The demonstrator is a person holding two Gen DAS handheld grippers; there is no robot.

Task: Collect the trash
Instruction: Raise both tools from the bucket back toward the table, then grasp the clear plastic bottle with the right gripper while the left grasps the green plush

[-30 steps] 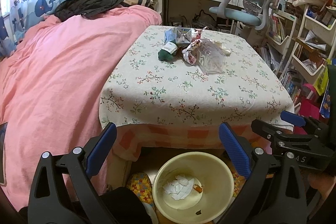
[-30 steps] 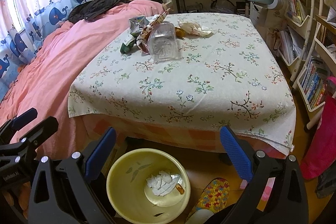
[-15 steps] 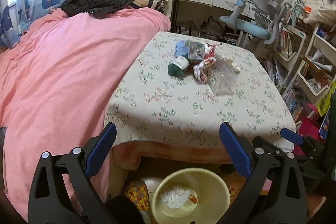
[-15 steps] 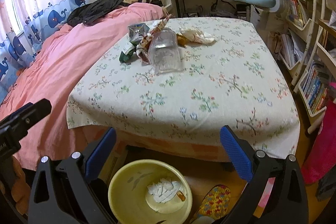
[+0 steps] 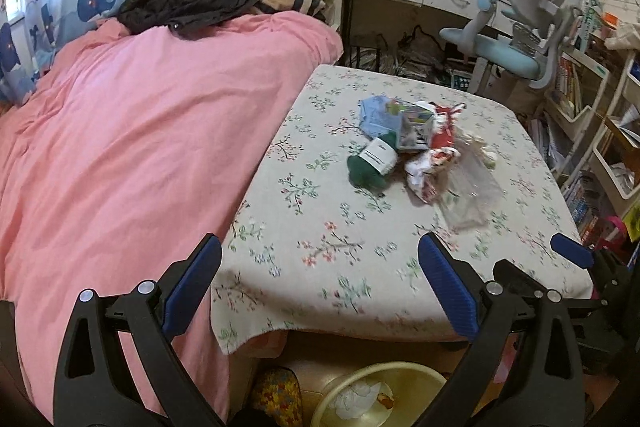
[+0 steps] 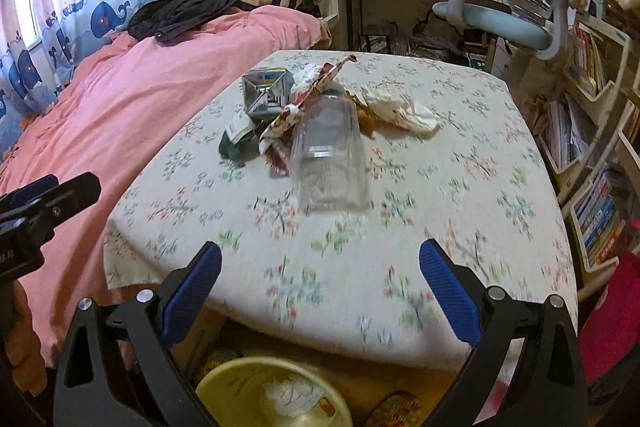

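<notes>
- Both grippers are released and empty: left gripper [image 5: 320,283], right gripper [image 6: 320,283], near the table [image 6: 460,227] edge.
- Trash [image 6: 304,123] lies heaped far on the table; bin [image 6: 240,391] on the floor below.
- Risk: the clear bottle [image 6: 328,155] may roll or slip when pinched.

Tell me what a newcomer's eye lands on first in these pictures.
First, the big pink duvet filling the bed beside the table. Next, the heap of trash on the flowered tablecloth, with a clear plastic bottle lying nearest the camera. Below the table edge sits a yellow basin holding crumpled paper, framed by each gripper's open blue fingers.
</notes>
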